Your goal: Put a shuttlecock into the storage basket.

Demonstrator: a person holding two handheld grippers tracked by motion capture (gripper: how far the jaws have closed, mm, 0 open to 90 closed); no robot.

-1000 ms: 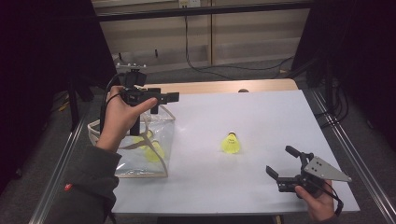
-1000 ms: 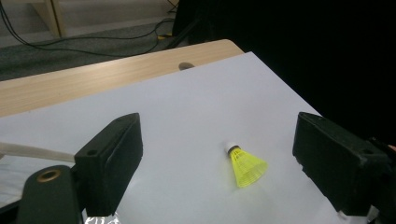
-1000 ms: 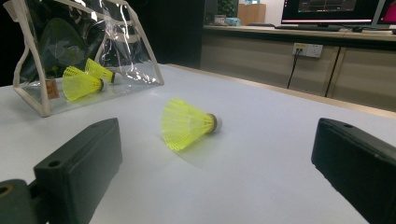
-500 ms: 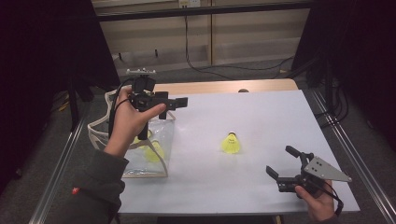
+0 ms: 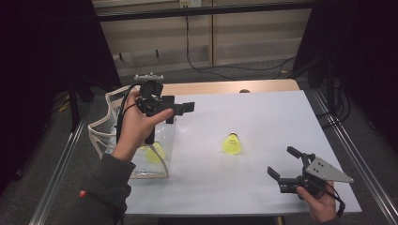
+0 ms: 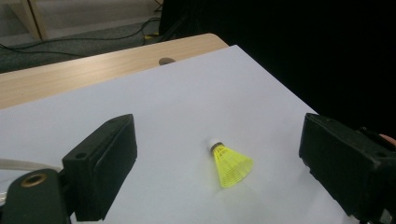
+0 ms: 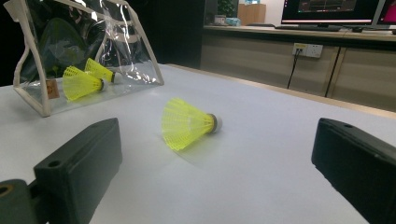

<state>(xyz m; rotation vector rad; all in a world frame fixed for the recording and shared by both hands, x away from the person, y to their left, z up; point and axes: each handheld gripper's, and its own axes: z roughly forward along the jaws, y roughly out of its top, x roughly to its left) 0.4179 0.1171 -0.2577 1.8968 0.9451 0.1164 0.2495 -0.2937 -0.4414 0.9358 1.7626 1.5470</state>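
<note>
Glossy clear plastic bag, matt white table – yellow mesh-plastic shuttlecock

No text, brand or number can be read anywhere. The small brown tag on the clear plastic pouch is too blurred to make out. The lit monitor screen in the background shows only unreadable lines.

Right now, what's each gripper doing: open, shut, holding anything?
Left gripper: open, empty, above the bag.
Right gripper: open, empty, near the loose shuttlecock.
</note>
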